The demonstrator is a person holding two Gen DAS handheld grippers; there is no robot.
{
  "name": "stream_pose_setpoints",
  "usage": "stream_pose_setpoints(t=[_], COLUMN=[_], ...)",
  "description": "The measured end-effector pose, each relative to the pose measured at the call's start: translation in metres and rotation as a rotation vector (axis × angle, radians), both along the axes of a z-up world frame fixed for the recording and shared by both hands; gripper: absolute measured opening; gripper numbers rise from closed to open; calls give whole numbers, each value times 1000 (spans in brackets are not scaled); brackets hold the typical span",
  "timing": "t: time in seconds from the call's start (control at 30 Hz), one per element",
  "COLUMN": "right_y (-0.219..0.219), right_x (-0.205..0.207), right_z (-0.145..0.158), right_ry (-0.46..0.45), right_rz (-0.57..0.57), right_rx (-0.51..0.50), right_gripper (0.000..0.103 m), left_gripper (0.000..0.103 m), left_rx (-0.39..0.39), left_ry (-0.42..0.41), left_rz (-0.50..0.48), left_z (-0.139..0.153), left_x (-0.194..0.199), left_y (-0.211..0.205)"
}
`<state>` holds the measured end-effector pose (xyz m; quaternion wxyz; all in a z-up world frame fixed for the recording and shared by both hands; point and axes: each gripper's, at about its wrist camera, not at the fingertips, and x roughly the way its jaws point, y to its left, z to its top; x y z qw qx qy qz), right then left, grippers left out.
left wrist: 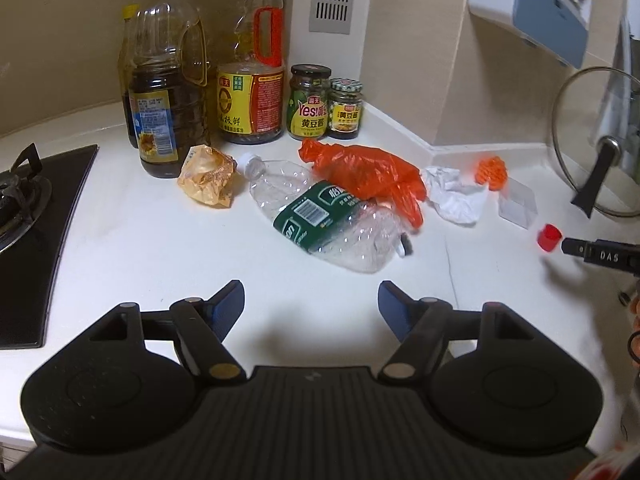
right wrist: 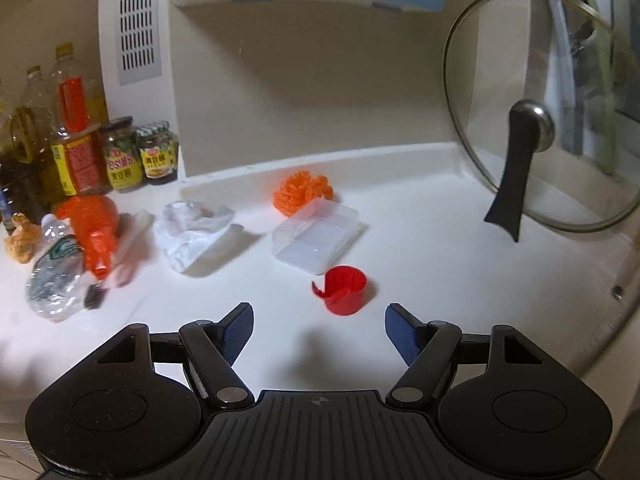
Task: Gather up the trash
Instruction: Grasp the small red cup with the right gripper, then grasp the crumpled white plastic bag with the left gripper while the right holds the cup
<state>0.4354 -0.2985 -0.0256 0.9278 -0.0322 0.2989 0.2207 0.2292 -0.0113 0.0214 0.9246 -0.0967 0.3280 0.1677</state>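
The trash lies scattered on the white counter [left wrist: 120, 240], none of it picked up yet. Straight ahead of the left gripper [left wrist: 311, 296] is a crushed plastic bottle [left wrist: 320, 220], its long axis slanting from the white cap at far left to the base at near right, so it lies at an angle across the line of the fingers. An orange plastic bag [left wrist: 368, 174] drapes over the bottle's far side, a yellowish wrapper [left wrist: 208, 180] sits beyond and to the left, and a crumpled white paper [left wrist: 454, 194] lies off to the right. The left gripper's jaws stand apart with nothing between them.

Just ahead of the right gripper [right wrist: 319, 320], slightly right of centre, sits a red cap [right wrist: 345, 290], open side up, near the fingertips but not touching. Its jaws are also spread and empty. The right hand is probably the better placed for the cap, the left for the bottle.

The right wrist view shows a clear plastic box [right wrist: 316, 240] and an orange mesh ball [right wrist: 302, 194] beyond the cap plainly; the left view catches them only small at its right side. The left view alone shows the stove [left wrist: 40, 220] to its left. A glass lid [right wrist: 540, 120] leans against the wall far right.
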Motion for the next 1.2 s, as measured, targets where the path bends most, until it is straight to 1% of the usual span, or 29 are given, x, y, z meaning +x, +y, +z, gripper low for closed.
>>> stream_pose_setpoints(t=[0.07,0.13,0.27,0.5,0.6,0.63,0.67,0.7,0.97,1.07,1.2], right_y=[1,1,1,8,8,8,9,9,-3,-11,-20], right_x=[11,20,35,55,60,61,62,63,53,51,51], right_z=[-7,-13,-20,-31,-33,-34,-34,-35,-19,-14,-9], right_ry=[14,20,21,36,35,30,26,31,1,-3,4], right_rz=[5,-3,-29,-30,-27,-26,-18,-8,1,-5,-14], right_rx=[-9,-20,-35,-43,-32,-30,-30,-33,-9,10,43], right_gripper=[73,73,73,73,72,70,54,42,42,42,42], left_gripper=[72,72,73,73,73,73,73,73,73,73,73], left_rx=[7,-4,14,4,19,19,16,11,20,37,77], left_ry=[6,11,16,-25,-42,-47,-52,-54,-43,-35,-12], left_rz=[8,6,-50,-145,-195,-210,-224,-238,-333,-348,-347], left_z=[-1,-2,-3,7,11,12,12,12,1,-6,-21], left_x=[9,17,35,72,85,90,94,99,143,166,197], left_y=[0,1,0,-11,-24,-28,-32,-36,-75,-87,-99])
